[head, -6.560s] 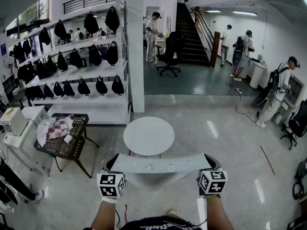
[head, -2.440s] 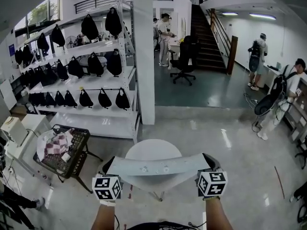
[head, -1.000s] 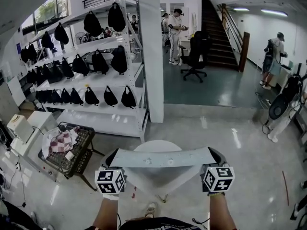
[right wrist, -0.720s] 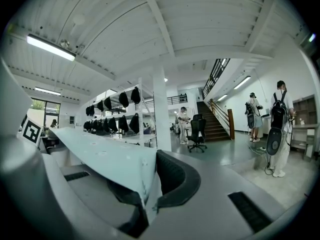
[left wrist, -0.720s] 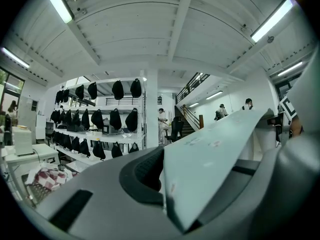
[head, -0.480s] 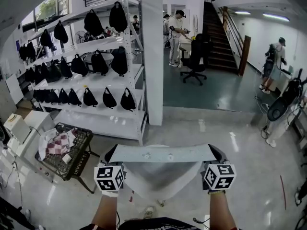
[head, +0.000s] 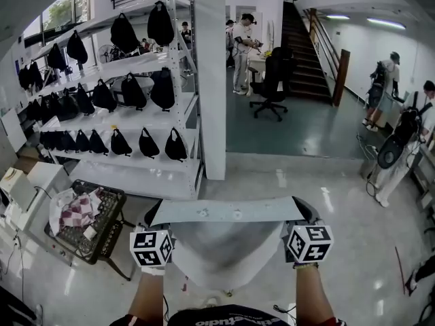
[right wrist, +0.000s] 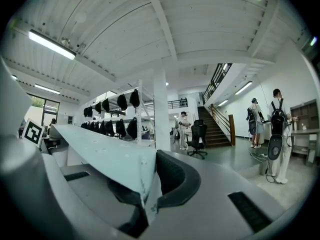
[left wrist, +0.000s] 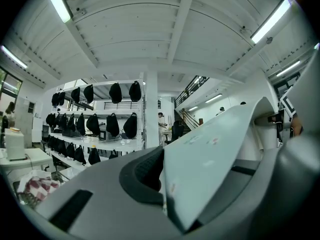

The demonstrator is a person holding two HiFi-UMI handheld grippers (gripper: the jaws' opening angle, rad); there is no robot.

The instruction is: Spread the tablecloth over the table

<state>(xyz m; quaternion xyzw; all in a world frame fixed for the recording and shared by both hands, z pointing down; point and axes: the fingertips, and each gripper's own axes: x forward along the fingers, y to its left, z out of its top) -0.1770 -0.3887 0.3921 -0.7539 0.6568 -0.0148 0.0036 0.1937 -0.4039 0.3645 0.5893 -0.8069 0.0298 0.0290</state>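
A pale grey-white tablecloth (head: 228, 210) is stretched flat between my two grippers at chest height, and its lower part (head: 224, 253) sags below the taut edge. My left gripper (head: 155, 217) is shut on the cloth's left corner (left wrist: 210, 154). My right gripper (head: 306, 213) is shut on the right corner (right wrist: 100, 156). In the left gripper view the left gripper (left wrist: 162, 181) pinches the fabric's edge. The right gripper view shows the right gripper (right wrist: 149, 184) doing the same. The round white table is hidden behind the hanging cloth.
A black wire cart (head: 102, 233) holding a checked cloth stands at the left, with a white machine (head: 20, 185) beyond it. White shelves (head: 129, 117) of black bags and a white pillar (head: 211, 80) stand ahead. An office chair (head: 268, 80) and several people are farther back.
Both grippers have carried the stretched cloth forward and a little up. The round tabletop that showed above the cloth's edge a second ago is now covered from view.
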